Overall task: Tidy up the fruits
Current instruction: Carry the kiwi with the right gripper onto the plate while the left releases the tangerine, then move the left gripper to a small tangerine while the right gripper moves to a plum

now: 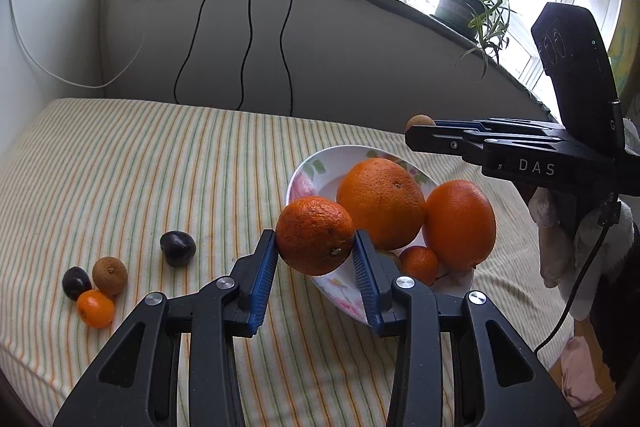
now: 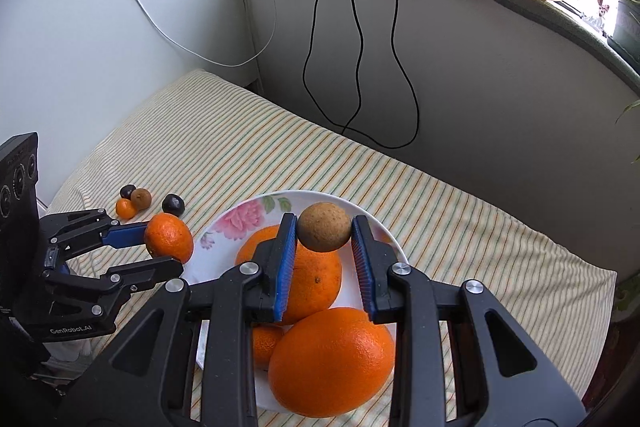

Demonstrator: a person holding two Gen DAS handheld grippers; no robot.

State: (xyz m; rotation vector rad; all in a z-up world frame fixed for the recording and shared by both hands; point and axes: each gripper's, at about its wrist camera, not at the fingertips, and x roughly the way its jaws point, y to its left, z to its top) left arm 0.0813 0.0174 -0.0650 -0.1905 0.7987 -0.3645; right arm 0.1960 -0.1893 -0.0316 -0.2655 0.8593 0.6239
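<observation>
Two handheld grippers work above a striped mattress (image 1: pixel 160 155) where fruit is being sorted. The left gripper (image 1: pixel 316 247) has its fingers closed on a mandarin (image 1: pixel 315 235), held off the mattress at the plate's left edge. The right gripper (image 2: pixel 325 239) has its fingers closed on a small brown round fruit (image 2: pixel 324 227), probably a longan, held in the air over the plate.

The flowered plate (image 2: pixel 256 217) sits on the mattress and carries two large oranges (image 2: pixel 332 363) and a small mandarin tucked between them. To the left of the plate, well apart from it, a small group lies on the mattress: two dark plums (image 1: pixel 178 248), a brown longan (image 1: pixel 109 275) and a tiny orange kumquat (image 1: pixel 95 308). Three of these touch or nearly touch; one plum lies a little apart, nearer the plate.

The step in hand looks like a carry: both fruits are lifted and neither is set down yet. Whether they are heading onto the plate or out to the small group cannot be told. One sensible reading is that the small fruits gather on the mattress and the oranges stay on the plate.

The next move calls for lowering each fruit onto a steady spot before opening the fingers. Round fruit rolls easily on the soft mattress, and the plate is crowded, so a gentle release into a gap is needed.
</observation>
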